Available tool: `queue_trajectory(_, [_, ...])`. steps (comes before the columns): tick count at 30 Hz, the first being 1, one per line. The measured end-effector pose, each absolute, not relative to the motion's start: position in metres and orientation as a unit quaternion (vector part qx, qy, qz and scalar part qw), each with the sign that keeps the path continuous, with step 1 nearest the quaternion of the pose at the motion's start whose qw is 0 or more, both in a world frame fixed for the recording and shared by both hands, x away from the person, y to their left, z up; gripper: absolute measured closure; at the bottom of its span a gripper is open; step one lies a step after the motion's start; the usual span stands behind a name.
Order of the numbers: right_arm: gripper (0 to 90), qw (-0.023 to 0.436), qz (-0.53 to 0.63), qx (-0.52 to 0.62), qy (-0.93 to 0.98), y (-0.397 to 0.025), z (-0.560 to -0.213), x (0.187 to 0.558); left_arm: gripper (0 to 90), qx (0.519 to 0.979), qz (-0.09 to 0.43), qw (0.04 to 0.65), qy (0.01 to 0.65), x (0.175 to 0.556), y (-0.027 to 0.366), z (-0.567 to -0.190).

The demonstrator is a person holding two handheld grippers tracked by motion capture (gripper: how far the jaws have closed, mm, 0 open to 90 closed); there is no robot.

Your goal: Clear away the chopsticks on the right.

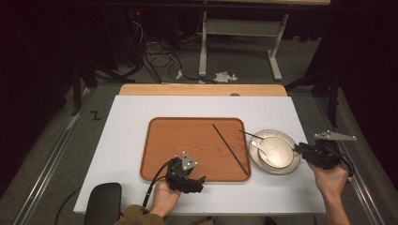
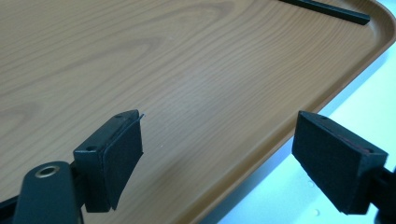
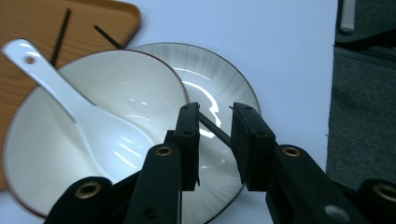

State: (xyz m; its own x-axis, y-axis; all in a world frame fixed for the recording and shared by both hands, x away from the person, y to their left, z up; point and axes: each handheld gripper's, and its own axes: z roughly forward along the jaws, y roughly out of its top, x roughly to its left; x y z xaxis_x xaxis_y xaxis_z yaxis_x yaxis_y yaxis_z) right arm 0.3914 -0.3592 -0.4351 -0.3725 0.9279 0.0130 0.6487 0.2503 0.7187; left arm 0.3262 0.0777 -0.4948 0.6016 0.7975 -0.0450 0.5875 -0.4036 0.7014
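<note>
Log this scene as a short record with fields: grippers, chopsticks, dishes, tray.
left gripper: open, over the tray's near edge, holding nothing
right gripper: fingers either side of a chopstick above the plate; grip cannot be told
second chopstick: lying slantwise on the tray
bowl: on the plate, spoon inside
tray: wooden, centre of the white table

Bright overhead light on the white table (image 1: 131,140), dark surroundings, glare streaks on the bowl (image 3: 140,102), soft blur
</note>
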Motion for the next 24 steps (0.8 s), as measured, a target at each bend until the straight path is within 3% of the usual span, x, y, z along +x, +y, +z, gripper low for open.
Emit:
queue_trajectory(18, [70.1, 0.189, 0.252, 0.523, 0.792, -0.356, -0.461, 0.422, 16.5, 0.814, 0.154, 0.345, 0.442, 0.319, 0.090, -0.495])
queue_trajectory(24, [77.1, 0.182, 0.248, 0.524, 0.794, -0.358, -0.464, 0.426, 16.5, 0.811, 0.155, 0.344, 0.447, 0.318, 0.093, -0.495])
